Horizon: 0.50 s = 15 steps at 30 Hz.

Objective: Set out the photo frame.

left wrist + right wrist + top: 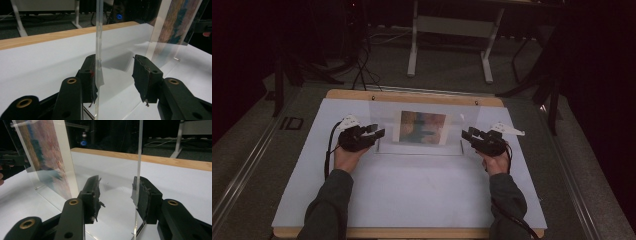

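Clear acrylic display stand [419, 127] stands upright on the white mat [412, 195], toward the far half and about centred between the two sides; a colourful printed picture [422, 127] sits in its middle panel, blues and reddish tones, subject too blurred to name; stand looks like a bent sheet with a foot [419, 148] resting flat on the mat, which I judge keeps it upright unaided; mat covers a wooden table [412, 95] whose edge shows at the far side. I have the left gripper [377, 132] at the stand's left edge and the right gripper [467, 135] at its right edge, mirrored, which I read as setting up a two-sided lift or shift so the sheet does not twist. Left gripper view: jaws apart, the sheet's edge [98, 50] lying against the inner pad of one jaw, the other jaw standing clear, so nothing is clamped. Right gripper view: jaws likewise apart, the sheet's edge [138, 175] just at the pad of one jaw, the other well off; picture [47, 157] seen obliquely beyond. Both hands lie low over the mat, forearms [329, 205] coming in from the near side, palms roughly inward, grippers pointing at each other across the stand; next I judge both need to close evenly.
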Available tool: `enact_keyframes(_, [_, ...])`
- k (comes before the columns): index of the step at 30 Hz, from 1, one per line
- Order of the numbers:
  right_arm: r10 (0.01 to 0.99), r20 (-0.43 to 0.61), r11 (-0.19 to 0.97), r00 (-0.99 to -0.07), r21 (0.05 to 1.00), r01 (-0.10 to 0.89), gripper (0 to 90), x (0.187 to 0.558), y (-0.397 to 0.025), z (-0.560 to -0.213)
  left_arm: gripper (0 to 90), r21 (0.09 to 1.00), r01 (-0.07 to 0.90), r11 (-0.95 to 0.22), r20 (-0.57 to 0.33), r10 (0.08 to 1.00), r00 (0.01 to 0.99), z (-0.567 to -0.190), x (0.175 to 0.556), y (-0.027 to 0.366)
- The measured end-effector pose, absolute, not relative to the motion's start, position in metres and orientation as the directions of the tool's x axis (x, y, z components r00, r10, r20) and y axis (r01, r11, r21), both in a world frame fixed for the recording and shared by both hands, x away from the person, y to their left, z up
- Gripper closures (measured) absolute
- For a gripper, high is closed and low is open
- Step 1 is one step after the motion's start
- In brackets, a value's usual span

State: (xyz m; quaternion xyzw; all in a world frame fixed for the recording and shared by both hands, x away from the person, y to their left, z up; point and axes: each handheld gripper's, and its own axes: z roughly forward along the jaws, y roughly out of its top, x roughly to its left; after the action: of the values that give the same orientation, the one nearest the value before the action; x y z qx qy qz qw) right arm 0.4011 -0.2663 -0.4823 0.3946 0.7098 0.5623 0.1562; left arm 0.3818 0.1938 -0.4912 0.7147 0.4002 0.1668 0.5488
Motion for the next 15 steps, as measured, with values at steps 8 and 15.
enact_keyframes(8, [0.745, 0.211, 0.070, -0.633, 0.919, 0.388, 56.8, 0.399, -0.270, -0.483, 51.4, 0.919, 0.386, -0.079, -0.197, 0.757, 0.623, -0.490, 0.375, 0.202])
enact_keyframes(15, [0.753, 0.192, 0.102, -0.630, 0.911, 0.399, 56.8, 0.390, -0.281, -0.487, 52.9, 0.911, 0.404, -0.087, -0.194, 0.774, 0.603, -0.494, 0.361, 0.219])
